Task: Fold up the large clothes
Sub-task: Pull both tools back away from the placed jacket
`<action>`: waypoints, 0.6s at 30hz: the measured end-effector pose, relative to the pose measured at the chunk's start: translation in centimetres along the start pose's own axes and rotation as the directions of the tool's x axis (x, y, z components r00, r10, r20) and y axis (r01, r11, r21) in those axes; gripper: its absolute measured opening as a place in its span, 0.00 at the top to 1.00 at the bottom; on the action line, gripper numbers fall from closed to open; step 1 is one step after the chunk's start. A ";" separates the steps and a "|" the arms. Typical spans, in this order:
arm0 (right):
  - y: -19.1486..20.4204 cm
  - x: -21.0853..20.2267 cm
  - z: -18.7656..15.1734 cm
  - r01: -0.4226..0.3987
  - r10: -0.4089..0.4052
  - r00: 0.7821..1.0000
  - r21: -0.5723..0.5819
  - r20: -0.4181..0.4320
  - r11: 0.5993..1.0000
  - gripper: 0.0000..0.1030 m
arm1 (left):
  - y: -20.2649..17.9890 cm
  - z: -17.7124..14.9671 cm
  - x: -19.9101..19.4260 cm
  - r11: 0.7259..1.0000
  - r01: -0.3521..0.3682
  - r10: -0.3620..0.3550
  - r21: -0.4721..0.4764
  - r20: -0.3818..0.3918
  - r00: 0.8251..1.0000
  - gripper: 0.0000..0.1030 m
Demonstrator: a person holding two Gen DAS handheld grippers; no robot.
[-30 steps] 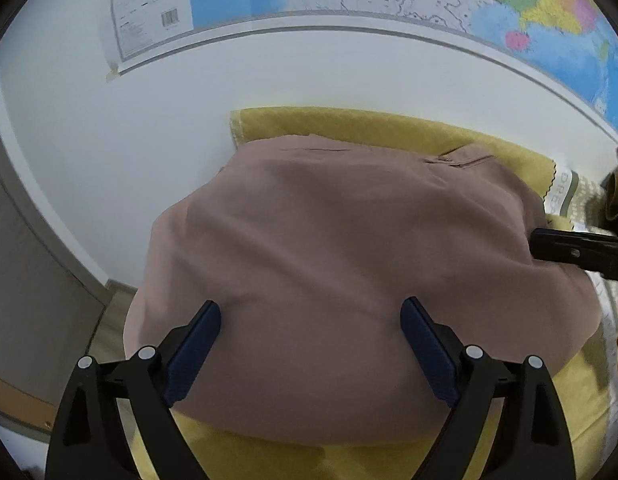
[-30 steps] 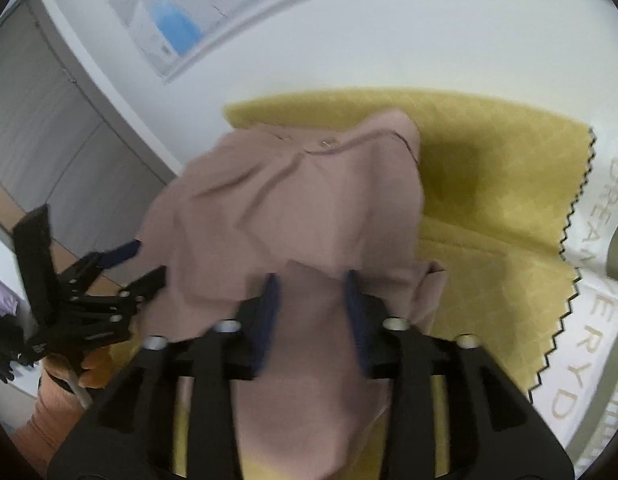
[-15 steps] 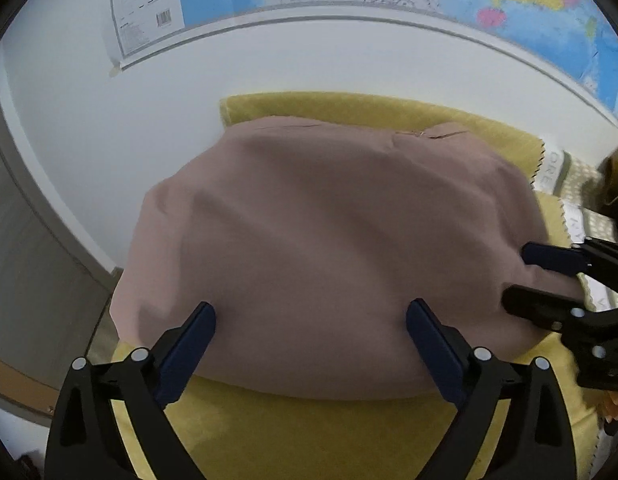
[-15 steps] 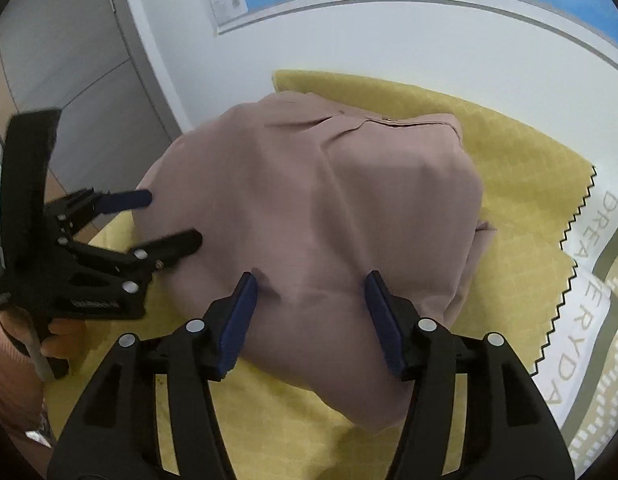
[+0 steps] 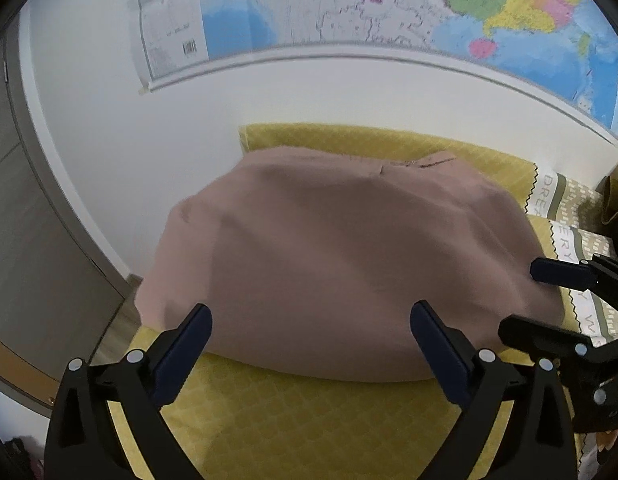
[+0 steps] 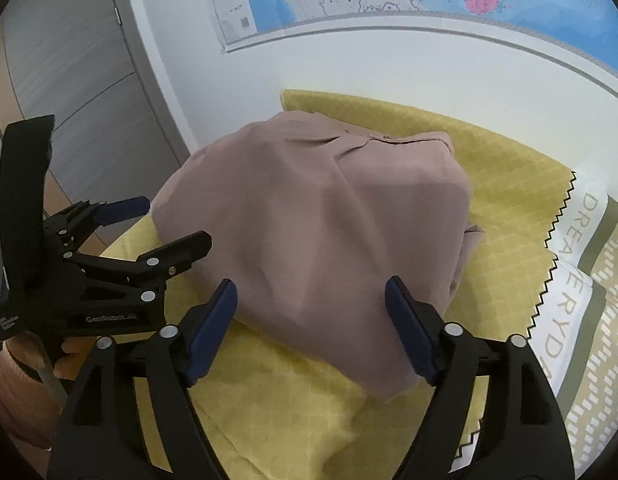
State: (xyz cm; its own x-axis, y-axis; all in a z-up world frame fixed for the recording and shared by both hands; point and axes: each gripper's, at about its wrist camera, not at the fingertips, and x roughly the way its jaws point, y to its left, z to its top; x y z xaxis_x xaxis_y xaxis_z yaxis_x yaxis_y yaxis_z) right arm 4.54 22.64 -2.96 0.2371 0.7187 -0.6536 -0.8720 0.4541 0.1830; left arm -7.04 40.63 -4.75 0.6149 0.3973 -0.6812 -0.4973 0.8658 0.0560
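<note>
A dusty-pink garment (image 5: 341,248) (image 6: 329,220) lies folded in a rounded stack on a yellow quilted cover (image 5: 309,420) (image 6: 309,400); its collar faces the wall. My left gripper (image 5: 311,320) (image 6: 173,220) hovers at the stack's near left edge. Its jaws are opening wide, and the pads are clear of the cloth. My right gripper (image 6: 311,292) (image 5: 521,298) hovers over the near right corner. Its jaws are opening too; the cloth shows between the fingers, but the pads do not press it.
A white wall with a large map (image 5: 389,8) rises just behind the cover. A grey cabinet (image 6: 69,80) stands at the left. White and olive printed bedding (image 6: 589,280) lies to the right. A hand (image 6: 69,360) holds the left gripper.
Both grippers have drawn back from the garment. The right jaws, which pinched a fold of the cloth, have spread and let it go. The garment has settled flatter.
</note>
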 end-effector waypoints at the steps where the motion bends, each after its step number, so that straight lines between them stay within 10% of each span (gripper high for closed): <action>1: 0.0 -0.2 0.0 -0.001 0.001 1.000 0.003 0.008 1.000 0.22 | -0.2 0.0 -0.5 1.000 -0.013 0.013 0.000 0.015 1.000 0.07; 18: 0.7 -3.4 -0.3 0.062 -0.061 0.992 -0.005 0.114 0.998 0.06 | -0.5 -0.4 -5.8 0.991 -0.089 0.098 -0.097 0.092 0.991 0.07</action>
State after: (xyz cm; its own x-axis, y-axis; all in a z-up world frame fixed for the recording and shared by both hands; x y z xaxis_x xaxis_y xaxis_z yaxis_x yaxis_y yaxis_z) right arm 2.98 20.37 -0.87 0.3366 0.7450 -0.5759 -0.8579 0.4948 0.1386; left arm -10.55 37.76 -1.14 0.6169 0.5061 -0.6027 -0.6068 0.7936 0.0452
